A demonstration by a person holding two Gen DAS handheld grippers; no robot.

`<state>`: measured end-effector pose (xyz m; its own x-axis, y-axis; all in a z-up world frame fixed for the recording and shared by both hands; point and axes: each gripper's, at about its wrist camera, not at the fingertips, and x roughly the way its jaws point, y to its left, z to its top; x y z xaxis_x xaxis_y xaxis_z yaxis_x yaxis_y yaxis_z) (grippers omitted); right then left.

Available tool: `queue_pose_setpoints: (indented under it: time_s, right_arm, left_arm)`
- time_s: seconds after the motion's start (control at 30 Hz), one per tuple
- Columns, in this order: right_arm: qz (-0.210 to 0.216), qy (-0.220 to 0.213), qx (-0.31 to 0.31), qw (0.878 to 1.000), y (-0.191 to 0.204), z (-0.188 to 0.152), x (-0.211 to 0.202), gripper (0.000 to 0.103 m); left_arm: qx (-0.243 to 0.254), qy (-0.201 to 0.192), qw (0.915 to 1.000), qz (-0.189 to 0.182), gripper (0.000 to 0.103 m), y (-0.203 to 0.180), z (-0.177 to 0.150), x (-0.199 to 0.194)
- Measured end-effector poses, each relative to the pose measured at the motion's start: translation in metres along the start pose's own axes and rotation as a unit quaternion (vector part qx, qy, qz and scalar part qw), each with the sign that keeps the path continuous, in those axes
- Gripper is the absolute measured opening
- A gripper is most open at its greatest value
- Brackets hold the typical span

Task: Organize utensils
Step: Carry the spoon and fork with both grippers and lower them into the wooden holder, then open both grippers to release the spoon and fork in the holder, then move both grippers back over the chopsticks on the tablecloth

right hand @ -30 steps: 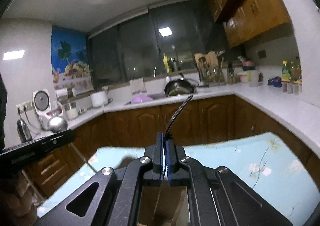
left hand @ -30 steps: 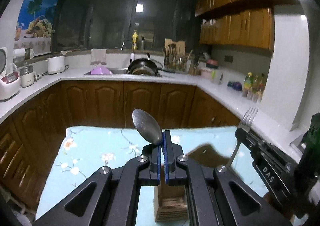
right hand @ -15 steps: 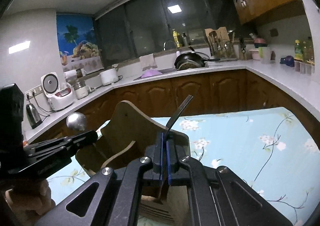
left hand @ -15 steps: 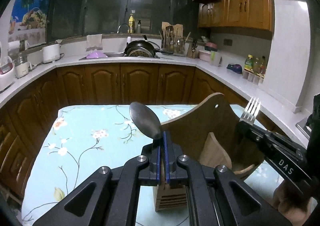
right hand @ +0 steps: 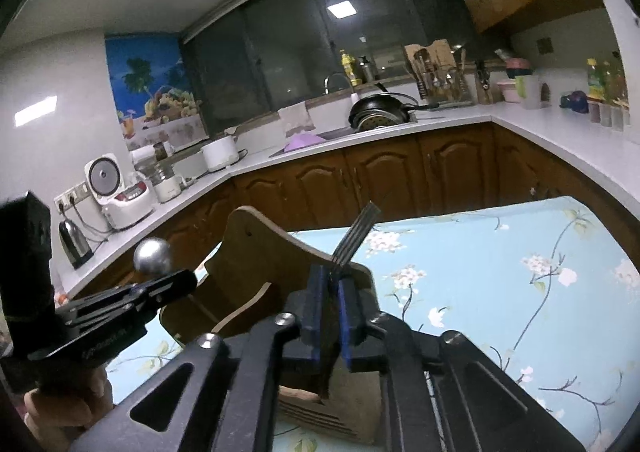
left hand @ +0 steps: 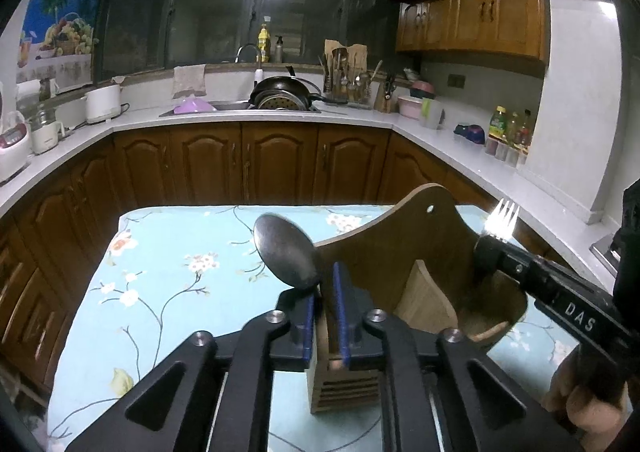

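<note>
Left wrist view: spoon [left hand: 289,257] stands upright between the left gripper's [left hand: 325,306] opening jaws, wooden holder [left hand: 424,252] directly below, the right gripper [right hand: 329,306] likewise loosening around its fork [right hand: 354,238].

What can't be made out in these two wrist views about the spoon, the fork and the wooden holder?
- Metal spoon handle: left wrist view, hidden behind the left gripper, whose jaws are opening.
- Metal fork handle: right wrist view, hidden behind the right gripper, whose jaws are also opening.
- Wooden utensil holder compartments: insides hidden by its own walls and both grippers, so how far either utensil has gone in is unclear.
- Holder's base: right wrist view, covered by the gripper body.
</note>
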<state>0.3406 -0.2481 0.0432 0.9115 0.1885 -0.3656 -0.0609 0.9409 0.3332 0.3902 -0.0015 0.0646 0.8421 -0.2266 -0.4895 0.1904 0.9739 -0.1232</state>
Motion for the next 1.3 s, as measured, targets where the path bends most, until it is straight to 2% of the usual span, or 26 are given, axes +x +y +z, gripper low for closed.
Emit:
queue_pose_setpoints:
  time_s: [0.03,0.1,0.17,0.23,0.3,0.4,0.5,0.6,0.73,0.97,1.3]
  right_arm:
    - [0.001,-0.006,0.011,1.0,-0.004,0.001,-0.004,0.036]
    - [0.0,-0.017,0.026,1.0,-0.009,0.003,-0.011,0.05]
    - [-0.002,-0.024,0.036,0.999,-0.011,0.004,-0.017,0.05]
    - [-0.002,-0.026,0.049,0.998,-0.017,0.007,-0.025,0.054]
    - [-0.001,-0.032,0.062,0.998,-0.021,0.008,-0.034,0.059]
    - [-0.001,-0.034,0.076,0.997,-0.023,0.006,-0.047,0.071]
    - [0.001,-0.032,0.084,0.996,-0.022,0.002,-0.062,0.077]
    - [0.008,-0.029,0.093,0.995,-0.023,-0.005,-0.082,0.086]
    - [0.016,-0.025,0.102,0.994,-0.022,-0.015,-0.109,0.092]
    - [-0.004,-0.017,0.104,0.994,-0.017,-0.046,-0.161,0.095]
    - [-0.047,0.01,0.046,0.998,0.007,-0.099,-0.216,0.098]
  left_arm:
    - [0.0,-0.012,0.9999,-0.001,0.019,0.0,0.0,-0.002]
    - [0.0,-0.019,0.9998,0.007,0.024,0.001,-0.001,-0.008]
    - [-0.004,-0.018,0.9998,0.004,0.028,0.003,-0.003,-0.01]
    - [-0.009,-0.018,0.9998,0.004,0.036,0.005,-0.005,-0.016]
    - [-0.013,-0.022,0.9996,0.01,0.057,0.006,-0.009,-0.025]
    - [-0.015,-0.03,0.9992,0.021,0.07,0.007,-0.016,-0.041]
    - [-0.019,-0.027,0.9991,0.029,0.077,0.006,-0.025,-0.056]
    - [-0.022,-0.022,0.999,0.032,0.081,0.004,-0.035,-0.074]
    - [-0.028,-0.021,0.999,0.028,0.083,0.004,-0.048,-0.103]
    - [-0.048,-0.018,0.9985,0.019,0.087,0.002,-0.081,-0.154]
    - [-0.071,0.008,0.9974,0.014,0.089,0.004,-0.121,-0.202]
